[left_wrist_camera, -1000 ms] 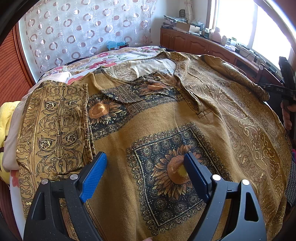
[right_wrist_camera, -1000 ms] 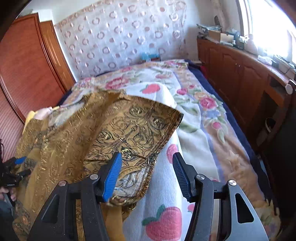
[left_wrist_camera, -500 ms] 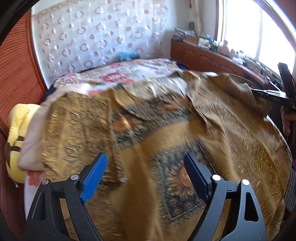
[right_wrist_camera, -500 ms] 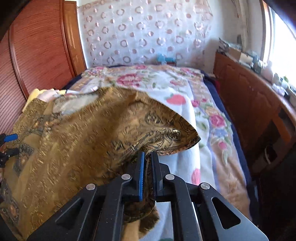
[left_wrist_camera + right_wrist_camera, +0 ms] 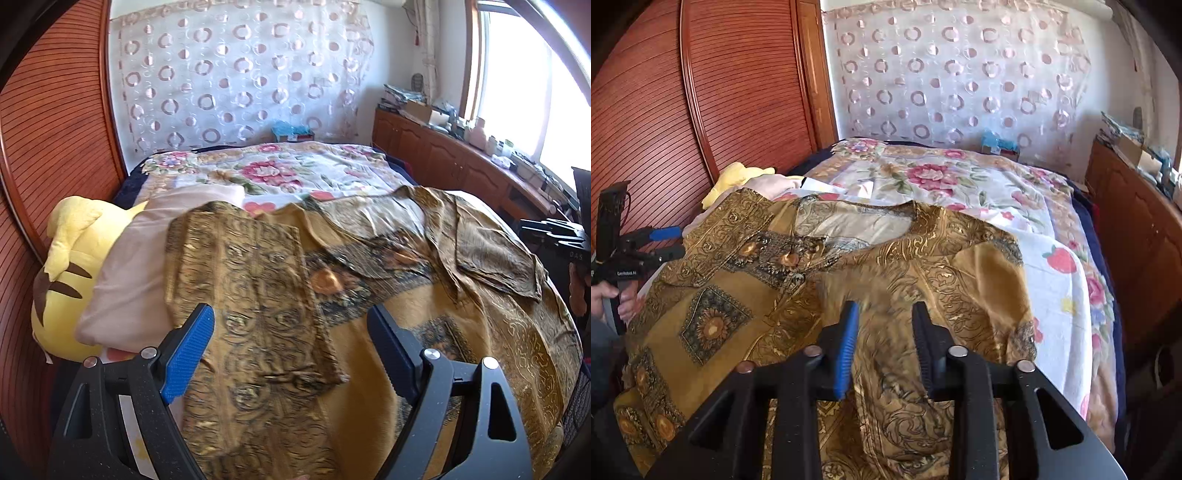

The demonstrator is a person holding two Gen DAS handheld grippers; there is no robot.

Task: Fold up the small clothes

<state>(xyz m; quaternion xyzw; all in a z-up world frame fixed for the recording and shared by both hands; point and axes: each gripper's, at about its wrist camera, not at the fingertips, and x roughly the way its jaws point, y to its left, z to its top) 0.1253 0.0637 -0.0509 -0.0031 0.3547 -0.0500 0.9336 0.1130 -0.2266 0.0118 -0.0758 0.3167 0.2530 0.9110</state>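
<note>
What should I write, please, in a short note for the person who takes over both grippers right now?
Left gripper: jaws wide open, holding nothing, above the folded-in left sleeve.
Right gripper: jaws opening, cloth visible between them but not pinched; it is above the right sleeve.
Shirt: gold patterned, spread flat on the bed, collar toward the headboard.
Done: both sleeves look folded inward over the body.
Left: fold the body up, probably hem toward collar, then smooth it.

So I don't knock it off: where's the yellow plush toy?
The yellow plush toy lies at the bed's left edge in the left wrist view, against the wooden wardrobe, beside the shirt.
</note>
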